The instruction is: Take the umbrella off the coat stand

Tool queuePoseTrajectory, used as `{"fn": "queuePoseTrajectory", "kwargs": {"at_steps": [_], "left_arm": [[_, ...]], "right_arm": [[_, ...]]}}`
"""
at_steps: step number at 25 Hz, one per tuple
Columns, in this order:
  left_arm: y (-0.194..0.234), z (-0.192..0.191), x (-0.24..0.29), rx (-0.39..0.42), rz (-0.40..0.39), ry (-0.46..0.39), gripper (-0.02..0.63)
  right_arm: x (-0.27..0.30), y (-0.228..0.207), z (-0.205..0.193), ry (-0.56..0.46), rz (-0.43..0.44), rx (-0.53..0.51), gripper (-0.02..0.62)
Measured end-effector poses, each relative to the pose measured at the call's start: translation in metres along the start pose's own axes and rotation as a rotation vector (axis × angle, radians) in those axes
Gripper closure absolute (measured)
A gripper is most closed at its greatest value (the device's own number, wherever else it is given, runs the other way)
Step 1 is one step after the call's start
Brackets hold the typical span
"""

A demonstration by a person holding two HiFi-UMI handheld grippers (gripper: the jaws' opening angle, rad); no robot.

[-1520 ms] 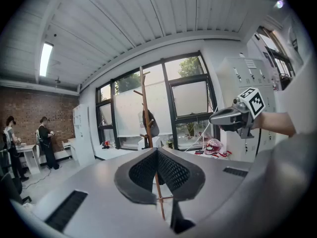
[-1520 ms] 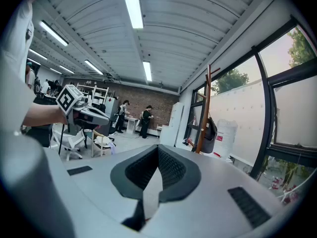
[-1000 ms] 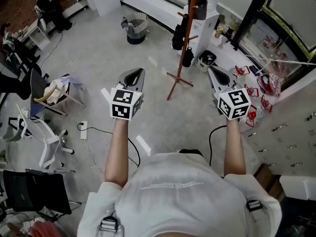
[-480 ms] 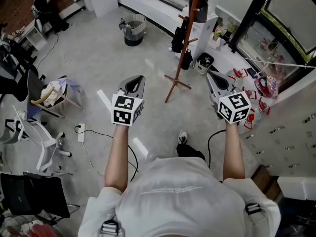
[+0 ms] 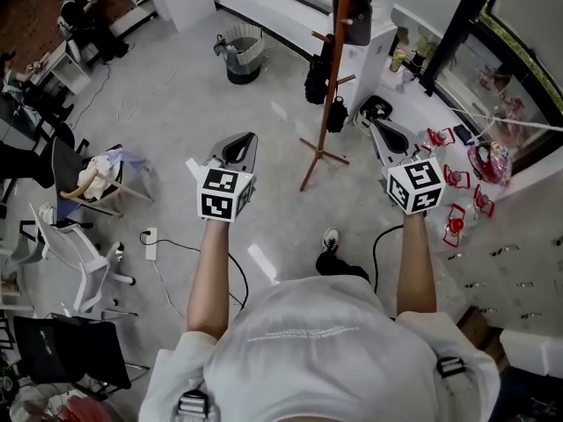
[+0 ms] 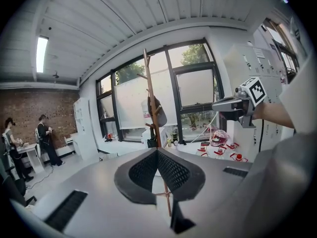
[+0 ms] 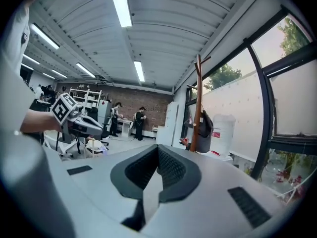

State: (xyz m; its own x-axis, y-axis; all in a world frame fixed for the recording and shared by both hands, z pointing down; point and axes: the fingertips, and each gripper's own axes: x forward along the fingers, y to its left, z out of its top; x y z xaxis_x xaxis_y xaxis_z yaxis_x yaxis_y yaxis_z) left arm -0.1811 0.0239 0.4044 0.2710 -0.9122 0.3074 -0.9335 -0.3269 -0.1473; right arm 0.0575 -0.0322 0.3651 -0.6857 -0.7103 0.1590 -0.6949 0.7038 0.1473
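- Overhead, the left gripper and right gripper are hovering well apart from the coat stand. A small dark bundle, seemingly the umbrella, is hanging low on it.
- Left gripper view: its jaws are pressing together, gripping nothing, and pointing towards the stand.
- Right gripper view: its jaws are likewise meeting, empty, and the stand is rising ahead, right of centre.

Looks pretty bright overall, lit by daylight through the big windows plus ceiling tubes. Shows only soft shadows on the floor. Bends hard into black corners in both gripper views, fisheye style. Blows out the glass behind the backlit coat stand.
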Motion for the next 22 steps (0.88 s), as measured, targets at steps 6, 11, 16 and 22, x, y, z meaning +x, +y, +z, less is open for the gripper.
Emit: {"fn": "queuePoseTrajectory", "kwargs": {"at_steps": [6,11,16,22], "left_arm": [[0.002,0.027,0.074,0.005,0.026,0.03,0.591],[0.002,0.044,0.13,-0.015,0.064,0.056,0.591],[0.0,0.048,0.166,-0.014,0.088,0.101,0.591],[0.013,0.051,0.201,-0.027,0.109,0.119,0.591]], "right_arm": [[0.046,-0.067,-0.003,-0.019,0.075,0.005,0.572],[0.083,-0.12,-0.014,-0.024,0.137,0.019,0.571],[0.113,-0.162,-0.033,-0.014,0.167,0.142,0.571],[0.142,-0.184,-0.044,0.011,0.2,0.167,0.571]]}}
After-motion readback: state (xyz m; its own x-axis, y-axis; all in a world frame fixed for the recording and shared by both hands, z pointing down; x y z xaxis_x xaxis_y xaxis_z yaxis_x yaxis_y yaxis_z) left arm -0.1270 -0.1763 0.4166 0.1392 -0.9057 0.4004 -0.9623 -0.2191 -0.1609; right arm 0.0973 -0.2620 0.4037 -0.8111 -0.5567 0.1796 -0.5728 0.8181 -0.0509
